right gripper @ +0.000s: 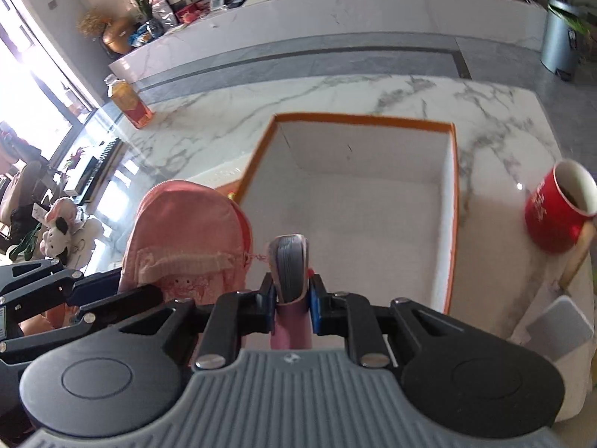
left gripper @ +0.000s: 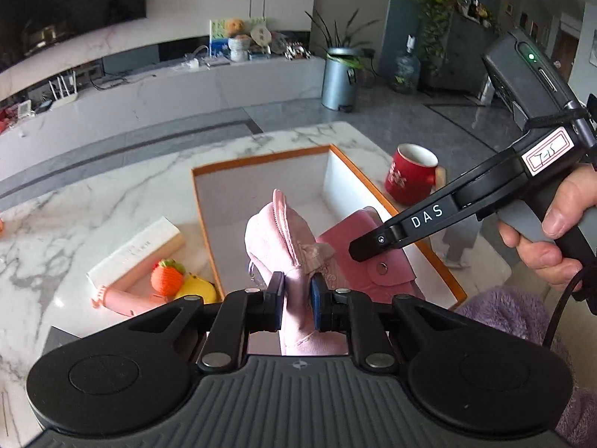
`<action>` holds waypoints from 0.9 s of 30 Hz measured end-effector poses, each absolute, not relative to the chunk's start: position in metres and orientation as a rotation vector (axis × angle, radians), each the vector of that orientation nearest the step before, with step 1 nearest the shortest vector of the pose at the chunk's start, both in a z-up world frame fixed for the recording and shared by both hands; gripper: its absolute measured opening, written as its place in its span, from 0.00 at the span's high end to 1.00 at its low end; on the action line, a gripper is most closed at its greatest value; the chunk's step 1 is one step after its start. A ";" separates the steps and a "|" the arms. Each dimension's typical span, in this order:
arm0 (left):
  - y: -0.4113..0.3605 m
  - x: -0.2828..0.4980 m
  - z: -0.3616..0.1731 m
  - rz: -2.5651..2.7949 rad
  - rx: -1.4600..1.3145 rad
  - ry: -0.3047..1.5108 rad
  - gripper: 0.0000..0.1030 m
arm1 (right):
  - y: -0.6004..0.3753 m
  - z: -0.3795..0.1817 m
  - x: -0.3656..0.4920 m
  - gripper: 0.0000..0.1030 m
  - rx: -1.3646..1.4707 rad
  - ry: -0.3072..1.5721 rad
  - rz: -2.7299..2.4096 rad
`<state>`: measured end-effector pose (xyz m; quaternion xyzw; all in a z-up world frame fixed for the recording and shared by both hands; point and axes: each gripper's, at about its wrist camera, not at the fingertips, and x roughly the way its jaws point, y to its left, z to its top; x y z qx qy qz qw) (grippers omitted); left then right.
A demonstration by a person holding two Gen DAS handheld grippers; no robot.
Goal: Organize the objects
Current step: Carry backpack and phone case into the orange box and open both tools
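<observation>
the left gripper (left gripper: 297,300) is clamped on a pink zip pouch (left gripper: 278,235), held above the near edge of the orange-rimmed box (right gripper: 453,201). the right gripper (right gripper: 291,304) is clamped on a pink wallet (right gripper: 289,261) above the same edge. a red mug (left gripper: 410,173) stands beside the box's right wall on the marble table (right gripper: 335,93).

We see a soft pink cloth pouch (left gripper: 278,239) and a glossy red mug (left gripper: 410,173) on a polished marble table (left gripper: 93,201). The box (right gripper: 453,201) looks like matt white card with orange edging.
</observation>
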<state>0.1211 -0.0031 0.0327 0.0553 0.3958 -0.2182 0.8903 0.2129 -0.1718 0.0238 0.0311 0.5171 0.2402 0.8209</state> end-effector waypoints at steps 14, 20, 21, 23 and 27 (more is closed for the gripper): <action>-0.043 0.142 -0.020 -0.406 0.424 1.032 0.82 | -0.168 -0.049 0.232 0.82 0.165 1.250 0.550; -0.042 0.152 -0.030 -0.397 0.458 1.091 0.77 | -0.153 -0.065 0.238 0.82 0.216 1.304 0.552; -0.040 0.153 -0.031 -0.398 0.448 1.097 0.75 | -0.151 -0.068 0.238 0.82 0.220 1.311 0.547; -0.037 0.156 -0.035 -0.401 0.430 1.102 0.71 | -0.148 -0.071 0.238 0.82 0.228 1.321 0.532; -0.030 0.151 -0.034 -0.431 0.395 1.081 0.69 | -0.143 -0.077 0.237 0.80 0.259 1.331 0.495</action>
